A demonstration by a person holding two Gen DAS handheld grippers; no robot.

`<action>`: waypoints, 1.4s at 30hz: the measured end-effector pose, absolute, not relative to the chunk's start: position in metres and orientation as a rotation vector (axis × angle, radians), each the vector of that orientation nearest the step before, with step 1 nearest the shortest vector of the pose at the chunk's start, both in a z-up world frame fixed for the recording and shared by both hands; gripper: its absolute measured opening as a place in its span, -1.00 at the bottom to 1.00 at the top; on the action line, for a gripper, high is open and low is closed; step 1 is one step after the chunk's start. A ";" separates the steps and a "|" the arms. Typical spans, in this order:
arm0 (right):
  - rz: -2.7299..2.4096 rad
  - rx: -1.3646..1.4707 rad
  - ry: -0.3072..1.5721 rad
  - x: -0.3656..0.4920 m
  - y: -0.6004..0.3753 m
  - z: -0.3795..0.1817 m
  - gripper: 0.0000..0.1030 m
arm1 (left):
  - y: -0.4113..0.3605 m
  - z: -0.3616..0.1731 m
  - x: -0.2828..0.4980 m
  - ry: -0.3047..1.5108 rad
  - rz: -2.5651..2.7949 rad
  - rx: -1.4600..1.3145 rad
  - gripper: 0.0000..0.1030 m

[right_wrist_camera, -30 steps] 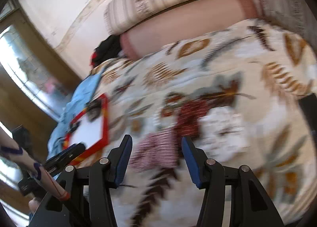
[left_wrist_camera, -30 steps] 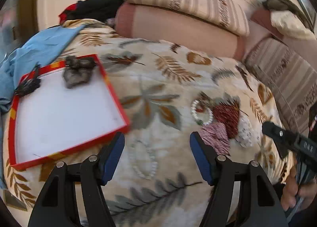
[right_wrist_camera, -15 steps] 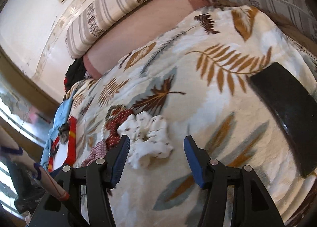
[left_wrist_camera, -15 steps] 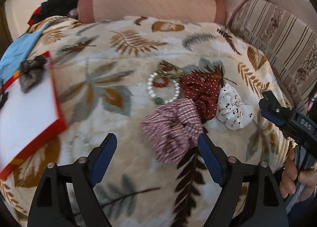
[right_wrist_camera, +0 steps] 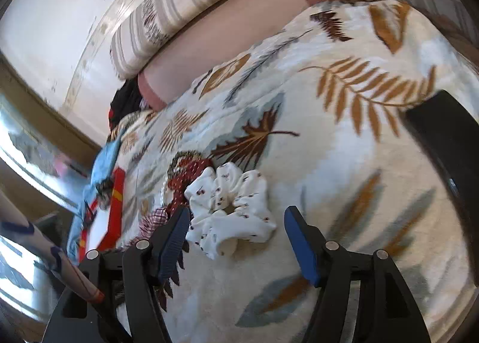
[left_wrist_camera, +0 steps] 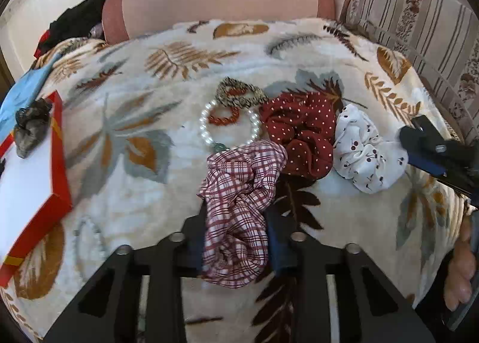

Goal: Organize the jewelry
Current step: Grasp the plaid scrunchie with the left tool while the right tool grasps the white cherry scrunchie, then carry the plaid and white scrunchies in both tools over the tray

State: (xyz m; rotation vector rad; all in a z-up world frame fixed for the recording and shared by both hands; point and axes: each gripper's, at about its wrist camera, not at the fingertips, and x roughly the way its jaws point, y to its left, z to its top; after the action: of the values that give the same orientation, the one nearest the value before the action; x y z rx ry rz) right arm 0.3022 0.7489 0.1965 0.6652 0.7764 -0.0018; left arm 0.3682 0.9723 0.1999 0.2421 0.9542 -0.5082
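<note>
The left gripper (left_wrist_camera: 235, 238) has just closed its jaws on the plaid scrunchie (left_wrist_camera: 239, 202), pinched between them; the right gripper (right_wrist_camera: 236, 241), jaws widening, straddles the white scrunchie (right_wrist_camera: 230, 208); lift plaid gently, clear of the pearls (left_wrist_camera: 229, 125).

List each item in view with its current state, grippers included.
left gripper: jaws just closed, pads pressing the plaid scrunchie
right gripper: open, jaws just widened around the white scrunchie, not gripping
red dotted scrunchie: loose on blanket
pearl bracelet: lying flat
red tray: holds a dark scrunchie
</note>
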 end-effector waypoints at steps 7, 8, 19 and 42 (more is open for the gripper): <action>-0.013 0.452 0.858 0.322 0.783 0.189 0.38 | 0.996 0.220 0.356 0.889 -0.522 0.188 -0.45; -0.021 0.435 0.869 0.323 0.786 0.186 0.38 | 0.997 0.222 0.354 0.883 -0.531 0.184 -0.45; -0.046 0.384 0.794 0.312 0.789 0.194 -0.70 | 1.005 0.234 0.341 0.848 -0.527 0.178 -0.45; 0.016 0.378 0.675 0.277 0.823 0.226 -0.70 | 1.024 0.260 0.325 0.693 -0.405 0.274 -0.45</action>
State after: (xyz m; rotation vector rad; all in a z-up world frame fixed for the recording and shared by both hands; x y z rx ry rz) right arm 0.2772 0.8231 0.2264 0.3775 0.6750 0.0158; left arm 0.3246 1.0244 0.2599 0.2741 0.6929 -0.4052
